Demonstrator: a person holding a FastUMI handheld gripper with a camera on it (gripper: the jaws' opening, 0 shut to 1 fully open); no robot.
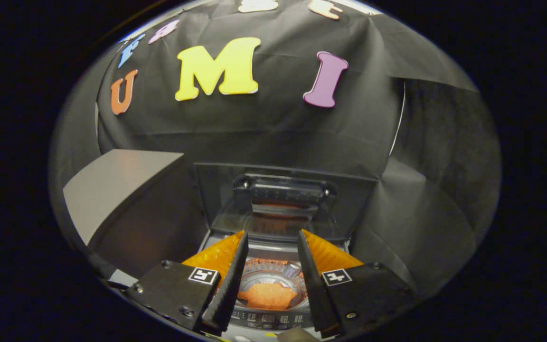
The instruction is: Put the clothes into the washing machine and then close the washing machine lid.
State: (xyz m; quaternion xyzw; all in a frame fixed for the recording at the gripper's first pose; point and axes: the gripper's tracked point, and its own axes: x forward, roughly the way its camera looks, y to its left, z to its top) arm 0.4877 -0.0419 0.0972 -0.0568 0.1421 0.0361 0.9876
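A top-loading washing machine [273,323] stands below me with its lid [283,199] raised upright behind the drum opening. An orange garment [268,295] lies at the bottom of the drum [297,273], seen between my two fingers. My gripper [272,240] hovers above the opening, open, with nothing between the fingers. The lid's glass reflects the orange cloth. The machine's control panel [266,319] runs along its near edge under the fingers.
A grey box-like surface [117,185] slopes up to the left of the machine. Black cloth walls close in behind the lid and on the right side [425,228].
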